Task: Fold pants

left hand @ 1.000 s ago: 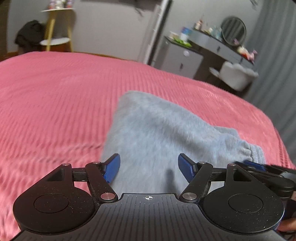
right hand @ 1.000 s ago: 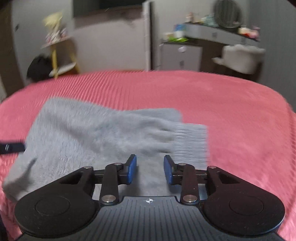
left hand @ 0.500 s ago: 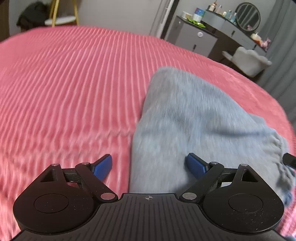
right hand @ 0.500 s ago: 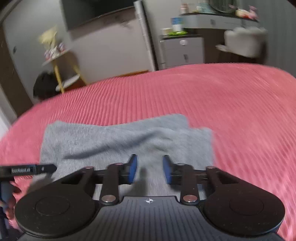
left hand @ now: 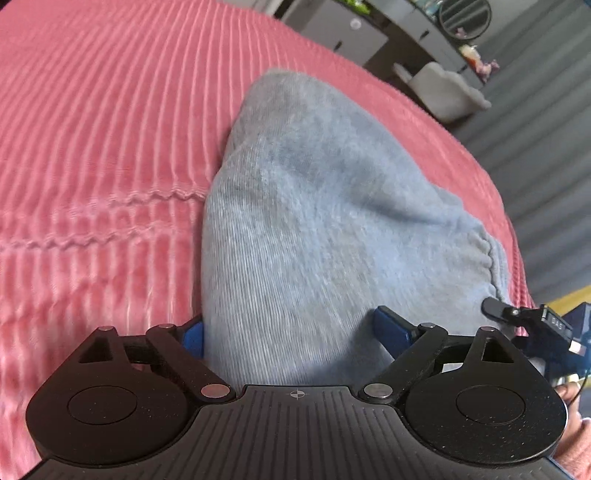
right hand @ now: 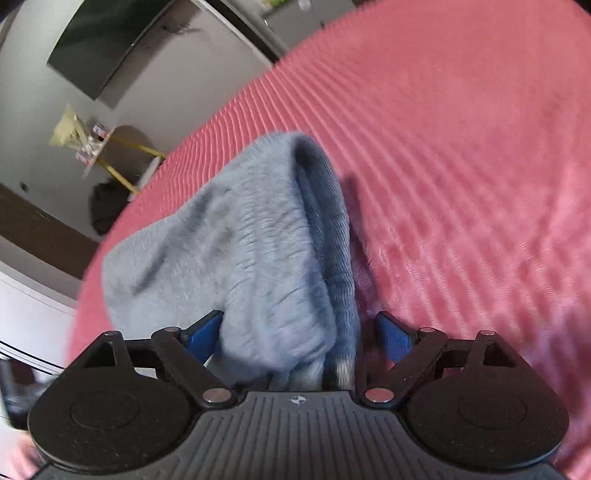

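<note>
Your left gripper [left hand: 295,334] and right gripper [right hand: 295,334] both have jaws opening, already spread wide, with the folded light-grey fleece pants [left hand: 325,221] lying between the blue pads [left hand: 391,328] but not pinched by them. The pants sit bunched on the ribbed pink bedspread [left hand: 92,147], cuffed edge [right hand: 332,229] on the right side. Farther back: grey dresser [left hand: 343,29], white chair [left hand: 443,88].

I see soft, even indoor light with no glare. Fisheye bending curves the room at the edges. Motion blur smears the pink bedspread [right hand: 461,155] ribs; the pants [right hand: 258,251] cast a shadow, perhaps rightward.
</note>
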Demonstrator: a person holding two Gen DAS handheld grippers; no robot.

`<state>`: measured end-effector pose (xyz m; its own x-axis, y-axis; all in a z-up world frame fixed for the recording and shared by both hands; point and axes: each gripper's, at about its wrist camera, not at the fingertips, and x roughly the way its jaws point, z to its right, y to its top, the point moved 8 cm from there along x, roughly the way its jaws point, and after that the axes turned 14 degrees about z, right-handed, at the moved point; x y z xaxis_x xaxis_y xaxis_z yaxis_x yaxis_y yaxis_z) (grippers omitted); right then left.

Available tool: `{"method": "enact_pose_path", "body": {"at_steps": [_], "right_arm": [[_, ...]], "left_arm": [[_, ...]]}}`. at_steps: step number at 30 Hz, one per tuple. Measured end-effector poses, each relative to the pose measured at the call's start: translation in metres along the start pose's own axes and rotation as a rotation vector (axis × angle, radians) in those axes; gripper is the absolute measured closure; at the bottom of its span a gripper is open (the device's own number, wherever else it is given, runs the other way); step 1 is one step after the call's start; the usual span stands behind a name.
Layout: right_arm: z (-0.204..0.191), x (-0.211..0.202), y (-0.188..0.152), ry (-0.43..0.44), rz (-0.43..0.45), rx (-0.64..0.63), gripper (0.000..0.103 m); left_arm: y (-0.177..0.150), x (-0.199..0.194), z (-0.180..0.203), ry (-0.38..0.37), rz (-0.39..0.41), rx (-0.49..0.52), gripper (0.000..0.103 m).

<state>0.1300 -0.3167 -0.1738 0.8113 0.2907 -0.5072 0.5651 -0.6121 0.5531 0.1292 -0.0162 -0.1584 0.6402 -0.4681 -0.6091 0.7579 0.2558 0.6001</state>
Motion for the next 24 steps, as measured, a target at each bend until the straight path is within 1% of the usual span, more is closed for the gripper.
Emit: {"method": "enact_pose_path", "body": {"at_steps": [4,6,7,9,10,11,12,13,14,15,16,17,18,19,20,21,22,23,24], "right_arm": [[0.001,0.017,0.009,0.121,-0.060,0.091,0.005],[-0.001,0.028,0.013,0.159,-0.089,0.126,0.004],[-0.003,0.034,0.012,0.165,-0.098,0.122,0.004],[-0.009,0.040,0.012,0.179,-0.113,0.079,0.005],[-0.012,0.041,0.012,0.183,-0.119,0.065,0.007],[-0.014,0.041,0.012,0.195,-0.129,0.049,0.011],[-0.014,0.039,0.011,0.200,-0.144,0.034,0.025],[-0.015,0.042,0.012,0.191,-0.157,0.030,0.036],[-0.012,0.044,0.012,0.184,-0.168,0.036,0.036],[-0.011,0.046,0.012,0.188,-0.173,0.040,0.035],[-0.013,0.048,0.011,0.186,-0.176,0.027,0.032],[-0.016,0.051,0.010,0.176,-0.177,0.012,0.030],[-0.020,0.052,0.010,0.162,-0.173,0.000,0.026],[-0.023,0.055,0.011,0.142,-0.166,-0.005,0.025],[-0.025,0.055,0.011,0.111,-0.157,-0.002,0.025],[-0.027,0.054,0.012,0.082,-0.146,-0.001,0.026],[-0.029,0.053,0.014,0.054,-0.131,-0.014,0.032],[-0.035,0.051,0.014,0.027,-0.116,-0.055,0.038],[-0.042,0.049,0.014,0.016,-0.099,-0.106,0.048]], "left_arm": [[0.015,0.019,-0.002,-0.063,-0.018,-0.072,0.008],[0.019,0.027,0.000,-0.079,-0.035,-0.086,0.008],[0.022,0.030,0.002,-0.096,-0.042,-0.079,0.009],[0.027,0.036,0.012,-0.136,-0.039,-0.054,0.020],[0.028,0.034,0.016,-0.172,-0.033,-0.040,0.024],[0.028,0.032,0.018,-0.211,-0.030,-0.026,0.025],[0.027,0.032,0.016,-0.224,-0.027,-0.017,0.025],[0.025,0.036,0.013,-0.216,-0.039,-0.016,0.025],[0.024,0.040,0.011,-0.205,-0.042,-0.007,0.024],[0.024,0.043,0.014,-0.203,-0.032,0.011,0.020],[0.024,0.045,0.019,-0.197,-0.027,0.026,0.018],[0.023,0.045,0.023,-0.183,-0.018,0.040,0.019],[0.023,0.045,0.027,-0.170,0.001,0.064,0.031],[0.024,0.045,0.031,-0.163,0.022,0.101,0.037],[0.023,0.042,0.029,-0.153,0.030,0.111,0.044],[0.025,0.040,0.029,-0.156,0.033,0.094,0.051],[0.027,0.034,0.028,-0.171,0.048,0.070,0.056],[0.029,0.027,0.028,-0.191,0.067,0.048,0.061],[0.033,0.021,0.028,-0.208,0.081,0.024,0.064]]}}
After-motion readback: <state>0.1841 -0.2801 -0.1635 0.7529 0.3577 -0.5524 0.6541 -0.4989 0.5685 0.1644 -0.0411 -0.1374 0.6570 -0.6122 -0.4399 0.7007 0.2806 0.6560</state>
